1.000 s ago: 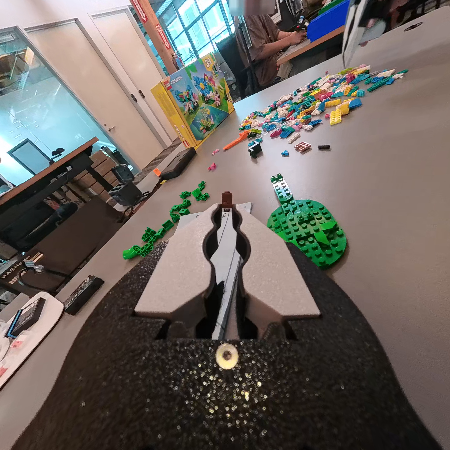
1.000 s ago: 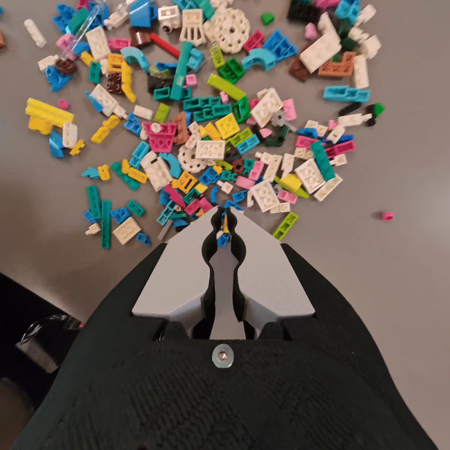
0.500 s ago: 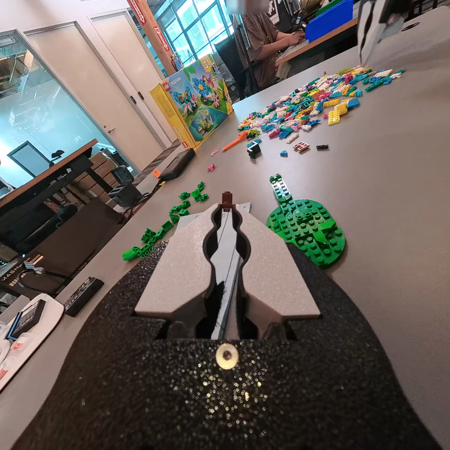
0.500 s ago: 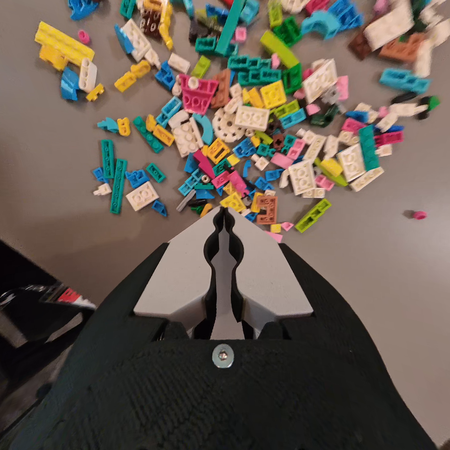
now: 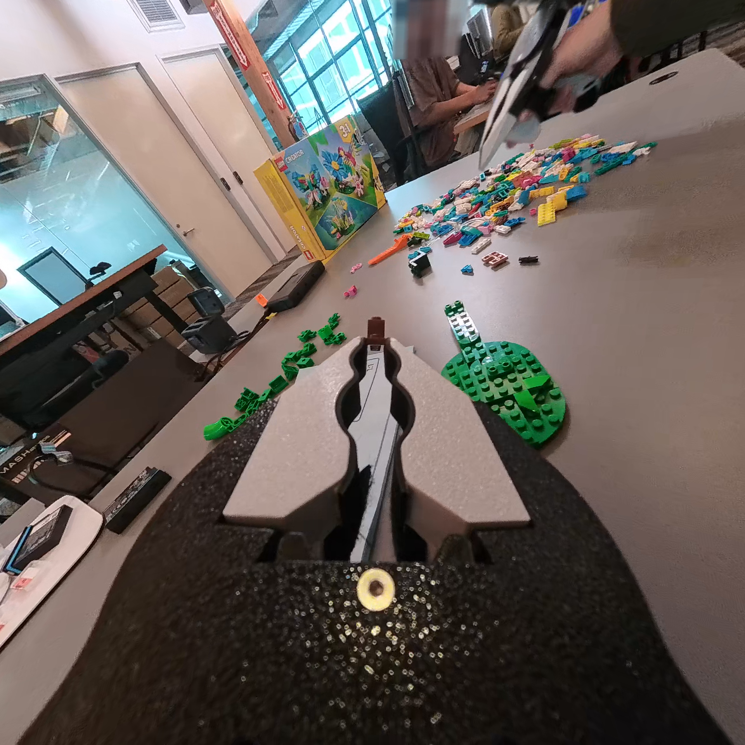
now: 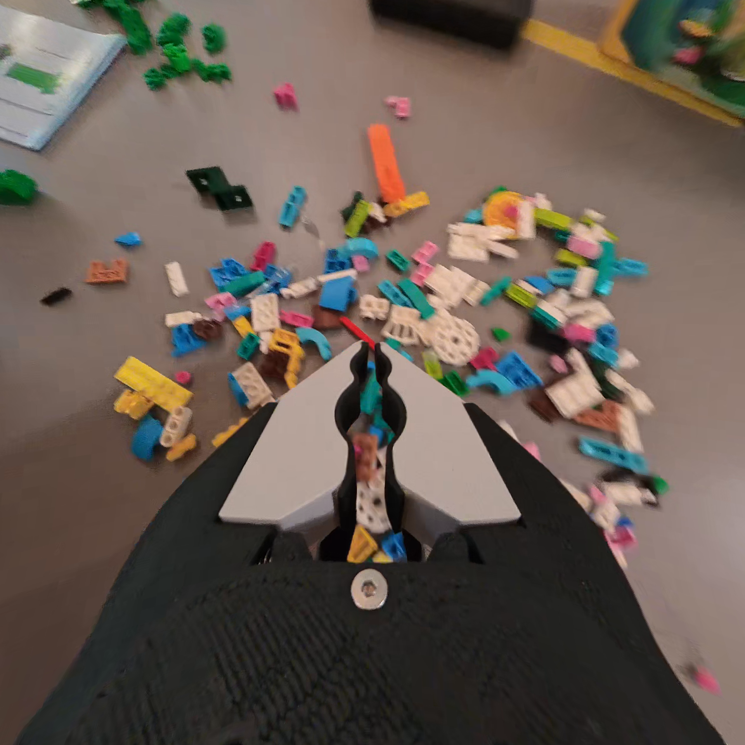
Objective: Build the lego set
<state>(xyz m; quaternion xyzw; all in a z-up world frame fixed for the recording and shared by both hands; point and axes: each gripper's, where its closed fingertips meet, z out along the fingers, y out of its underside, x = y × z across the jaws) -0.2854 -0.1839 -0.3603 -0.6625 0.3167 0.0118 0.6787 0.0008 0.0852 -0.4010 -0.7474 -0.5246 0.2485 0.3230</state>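
My left gripper [image 5: 375,342] is shut on a small brown brick [image 5: 375,325] and holds it low over the grey table. A green round plate build [image 5: 506,389] with a green strip lies just to its right. An instruction booklet [image 5: 377,387] shows through the gap between the fingers. My right gripper [image 6: 370,347] is shut with nothing visible in it, above the pile of coloured bricks [image 6: 423,306]. It also shows in the left wrist view [image 5: 494,137], held by a hand over the far pile [image 5: 508,197].
Loose green pieces [image 5: 282,375] lie left of my left gripper. A yellow set box [image 5: 326,189] stands at the table's far edge beside a black device [image 5: 294,284]. An orange piece [image 6: 385,163], a dark green piece [image 6: 219,187] and the booklet [image 6: 40,80] lie beyond the pile. My right fingertips sit around 40 centimetres from my left ones. From my right tips it is roughly 15 centimetres to the orange piece [image 6: 385,163]; from my left, 35 centimetres.
My right gripper has swung across the pile towards the box and booklet side, staying shut; its view is blurred. My left gripper has stayed still with the brown brick.
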